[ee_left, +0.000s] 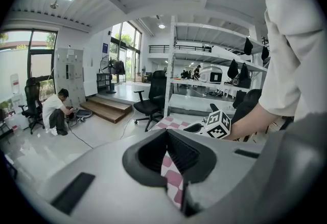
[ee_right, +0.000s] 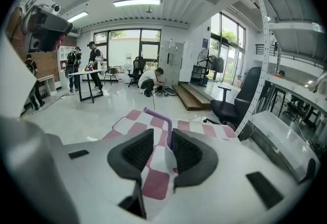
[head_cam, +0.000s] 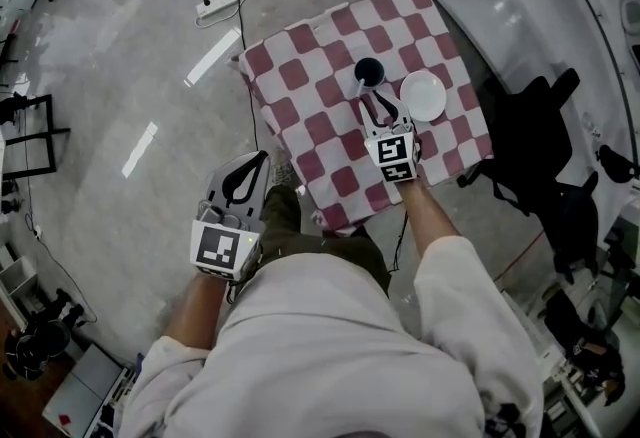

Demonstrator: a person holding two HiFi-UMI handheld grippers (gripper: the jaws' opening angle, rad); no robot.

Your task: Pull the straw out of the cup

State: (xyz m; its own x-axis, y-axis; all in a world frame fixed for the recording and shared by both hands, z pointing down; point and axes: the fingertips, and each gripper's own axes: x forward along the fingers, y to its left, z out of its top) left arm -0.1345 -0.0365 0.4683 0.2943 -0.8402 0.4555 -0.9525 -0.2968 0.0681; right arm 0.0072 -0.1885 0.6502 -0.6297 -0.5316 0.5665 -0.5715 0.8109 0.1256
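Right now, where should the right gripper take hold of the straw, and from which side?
Grip the straw on its straight shaft just below the bend, right gripper coming from the person's side: the shaft stands roughly upright between its open jaws, above the cup.

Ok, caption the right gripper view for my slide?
Right gripper's open jaws bracket the bent purple plastic straw over the red-and-white checked tablecloth.

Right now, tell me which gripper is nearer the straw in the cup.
Right. The right gripper sits at the cup, the straw showing between its open jaws. The left gripper hangs outside the table, well away.
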